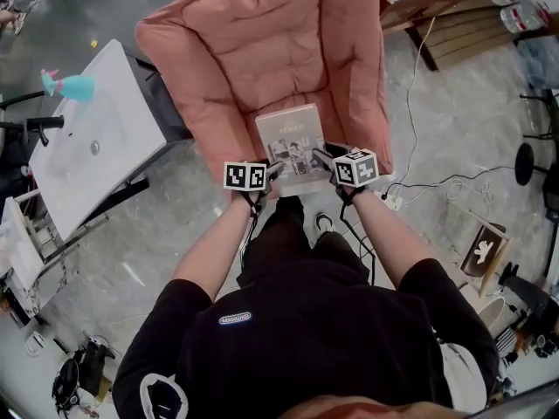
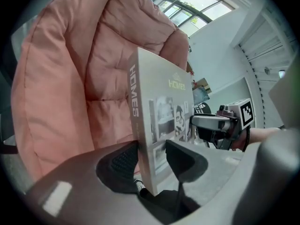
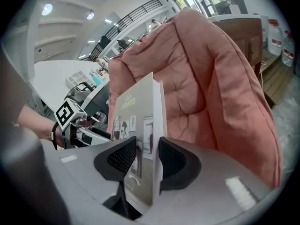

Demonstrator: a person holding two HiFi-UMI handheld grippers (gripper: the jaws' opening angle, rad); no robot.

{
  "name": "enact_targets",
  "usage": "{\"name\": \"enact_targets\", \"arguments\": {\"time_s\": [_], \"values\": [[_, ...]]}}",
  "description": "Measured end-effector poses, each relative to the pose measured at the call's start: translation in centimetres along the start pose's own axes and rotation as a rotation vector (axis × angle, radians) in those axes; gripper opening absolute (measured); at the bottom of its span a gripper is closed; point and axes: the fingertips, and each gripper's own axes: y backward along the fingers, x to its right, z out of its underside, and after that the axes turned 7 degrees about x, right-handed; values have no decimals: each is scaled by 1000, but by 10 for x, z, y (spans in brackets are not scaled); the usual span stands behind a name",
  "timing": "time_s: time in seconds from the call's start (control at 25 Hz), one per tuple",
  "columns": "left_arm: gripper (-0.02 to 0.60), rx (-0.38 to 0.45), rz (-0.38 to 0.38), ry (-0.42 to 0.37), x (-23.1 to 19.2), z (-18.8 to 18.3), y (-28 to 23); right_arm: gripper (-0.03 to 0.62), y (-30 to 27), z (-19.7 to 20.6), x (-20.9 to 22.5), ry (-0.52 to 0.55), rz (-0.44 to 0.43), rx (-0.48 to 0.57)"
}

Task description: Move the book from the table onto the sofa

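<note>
A thick grey book (image 1: 293, 144) with photos on its cover is held flat over the front of the pink sofa's seat (image 1: 262, 59). My left gripper (image 1: 273, 175) is shut on the book's near left corner, my right gripper (image 1: 325, 166) on its near right corner. In the left gripper view the book (image 2: 161, 121) stands between the two dark pads (image 2: 119, 161), and the other gripper (image 2: 220, 123) shows past it. The right gripper view has the book (image 3: 138, 125) pinched between its pads (image 3: 173, 161), with pink cushion (image 3: 201, 83) behind.
A white table (image 1: 96, 142) with a teal object (image 1: 74, 85) stands left of the sofa. Cables (image 1: 419, 186) run over the grey floor at the right, near wooden furniture (image 1: 445, 24) and stools. My legs and shoes stand right before the sofa's front edge.
</note>
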Motion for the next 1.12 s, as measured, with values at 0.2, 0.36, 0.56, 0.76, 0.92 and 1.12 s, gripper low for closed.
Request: {"name": "enact_targets", "arguments": {"time_s": [0.2,0.36,0.56,0.76,0.92,1.12], "values": [[192,-38,8,-1,-21,2,-24,178,-21,11,17,-19,20,-22],[190,-71,18,-2,-32,7,-40,176,-32,21,31,-38,29,-37],[190,-93,26,8,-45,13,-67,176,-47,35,53,-53,52,-58],[189,-100,26,25,-61,20,-92,176,-65,49,76,-68,63,-74],[186,-85,17,48,-74,22,-109,175,-84,53,94,-62,64,-85],[180,-77,4,64,-91,30,-125,170,-106,62,109,-44,57,-110]]}}
